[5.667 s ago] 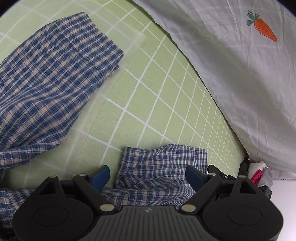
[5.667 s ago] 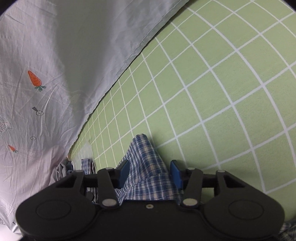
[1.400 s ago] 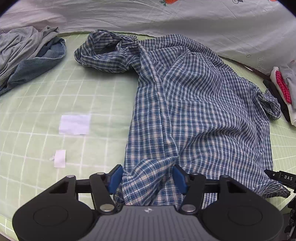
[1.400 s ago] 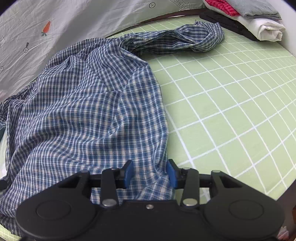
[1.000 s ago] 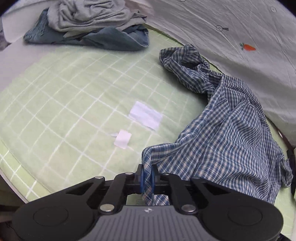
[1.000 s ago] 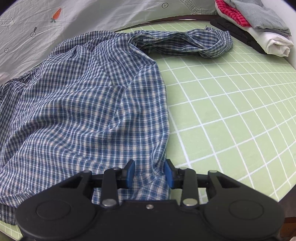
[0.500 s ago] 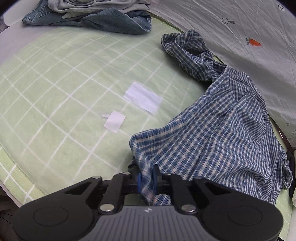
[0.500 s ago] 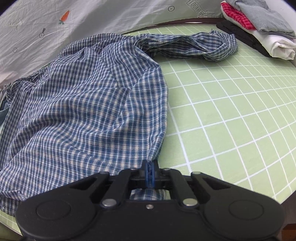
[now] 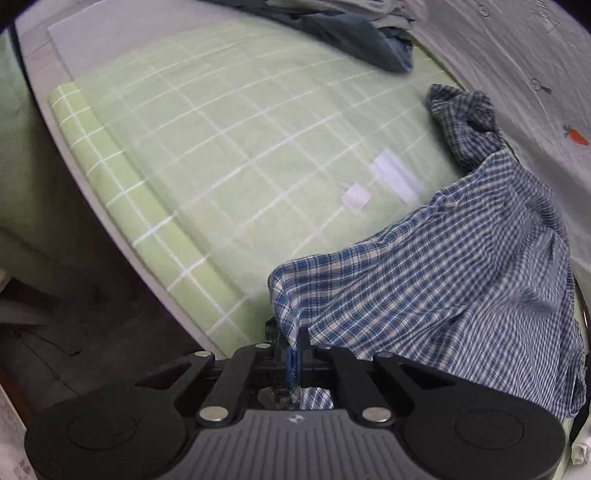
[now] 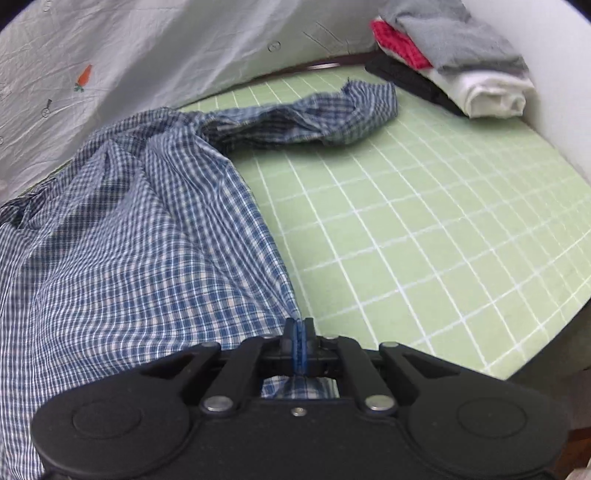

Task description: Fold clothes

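A blue and white checked shirt (image 9: 443,280) lies spread on the green grid mat (image 9: 229,155). My left gripper (image 9: 293,354) is shut on the shirt's near hem corner, close to the mat's front edge. In the right wrist view the same checked shirt (image 10: 122,236) covers the left half, and one bunched sleeve (image 10: 310,118) stretches toward the far right. My right gripper (image 10: 299,345) is shut on the shirt's hem at its right edge, with cloth pinched between the blue pads.
A heap of grey and denim clothes (image 9: 354,33) sits at the mat's far end. Two white tape patches (image 9: 391,177) mark the mat. Folded clothes (image 10: 454,62) are stacked at the far right. A white carrot-print sheet (image 10: 129,55) hangs behind. The mat's edge (image 9: 122,206) drops off left.
Both grippers, shut on the shirt's hem since half a second ago, have pulled back toward the mat's front edge. The left view has swung left, showing the mat's edge and the floor.
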A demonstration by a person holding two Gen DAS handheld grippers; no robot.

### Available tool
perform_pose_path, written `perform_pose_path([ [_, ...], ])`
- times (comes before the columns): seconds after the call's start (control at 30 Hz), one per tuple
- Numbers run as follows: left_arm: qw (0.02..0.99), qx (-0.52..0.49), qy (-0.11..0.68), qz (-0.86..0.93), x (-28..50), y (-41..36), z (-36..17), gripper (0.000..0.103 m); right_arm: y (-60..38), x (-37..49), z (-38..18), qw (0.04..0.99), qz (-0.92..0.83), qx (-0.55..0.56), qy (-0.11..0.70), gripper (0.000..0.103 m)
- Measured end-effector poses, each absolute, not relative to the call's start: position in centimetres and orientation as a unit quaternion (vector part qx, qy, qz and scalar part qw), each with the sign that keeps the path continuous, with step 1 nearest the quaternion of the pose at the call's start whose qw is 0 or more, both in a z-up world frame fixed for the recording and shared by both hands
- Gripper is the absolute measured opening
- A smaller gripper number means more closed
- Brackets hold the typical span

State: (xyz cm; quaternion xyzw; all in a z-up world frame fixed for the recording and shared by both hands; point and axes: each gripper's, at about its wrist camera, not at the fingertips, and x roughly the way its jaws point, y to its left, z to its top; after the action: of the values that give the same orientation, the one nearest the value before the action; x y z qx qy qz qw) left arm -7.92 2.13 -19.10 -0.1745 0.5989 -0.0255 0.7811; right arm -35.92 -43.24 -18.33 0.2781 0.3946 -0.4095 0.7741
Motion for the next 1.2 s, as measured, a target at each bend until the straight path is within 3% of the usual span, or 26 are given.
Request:
perform_pose_path([
  [0.23, 0.813, -0.128, 0.567, -0.027, -7.0, 0.9, -17.6, 0.006, -44.7, -35.3, -19.2, 0.762, -0.411, 0.283, 0.412, 0.003],
  [0.27, 0.815, -0.123, 0.566, -0.028, -6.9, 0.4, -17.3, 0.01, -44.9, -35.0, -19.5, 0.758, -0.41, 0.286, 0.419, 0.004],
  [0.33, 0.825, -0.112, 0.553, -0.033, -7.0, -0.5, -16.6, 0.038, -45.1, -34.5, -19.6, 0.761, -0.404, 0.281, 0.423, 0.007],
  [0.4, 0.84, -0.095, 0.534, -0.031, -7.0, -1.5, -15.6, 0.049, -45.2, -34.4, -18.9, 0.77, -0.406, 0.272, 0.411, 0.018],
  [0.47, 0.853, -0.078, 0.515, -0.03, -6.8, -2.5, -14.7, 0.056, -45.7, -34.3, -18.4, 0.777, -0.407, 0.269, 0.397, 0.034],
  [0.53, 0.861, -0.071, 0.502, -0.028, -6.4, -3.2, -13.9, 0.07, -46.6, -34.2, -17.9, 0.783, -0.407, 0.271, 0.384, 0.036],
  [0.7, 0.878, -0.054, 0.475, -0.027, -5.2, -4.9, -12.0, 0.082, -48.8, -33.9, -17.2, 0.791, -0.41, 0.285, 0.354, 0.046],
  [0.9, 0.887, -0.024, 0.461, -0.025, -4.2, -7.7, -11.2, 0.085, -51.8, -33.2, -17.1, 0.791, -0.417, 0.297, 0.337, 0.062],
  [0.97, 0.884, -0.013, 0.466, -0.037, -4.0, -9.2, -11.5, 0.086, -52.8, -32.7, -17.2, 0.788, -0.421, 0.299, 0.336, 0.074],
  [1.2, 0.872, 0.029, 0.482, -0.082, -2.9, -15.0, -12.8, 0.087, -56.0, -31.5, -16.6, 0.78, -0.449, 0.271, 0.34, 0.095],
])
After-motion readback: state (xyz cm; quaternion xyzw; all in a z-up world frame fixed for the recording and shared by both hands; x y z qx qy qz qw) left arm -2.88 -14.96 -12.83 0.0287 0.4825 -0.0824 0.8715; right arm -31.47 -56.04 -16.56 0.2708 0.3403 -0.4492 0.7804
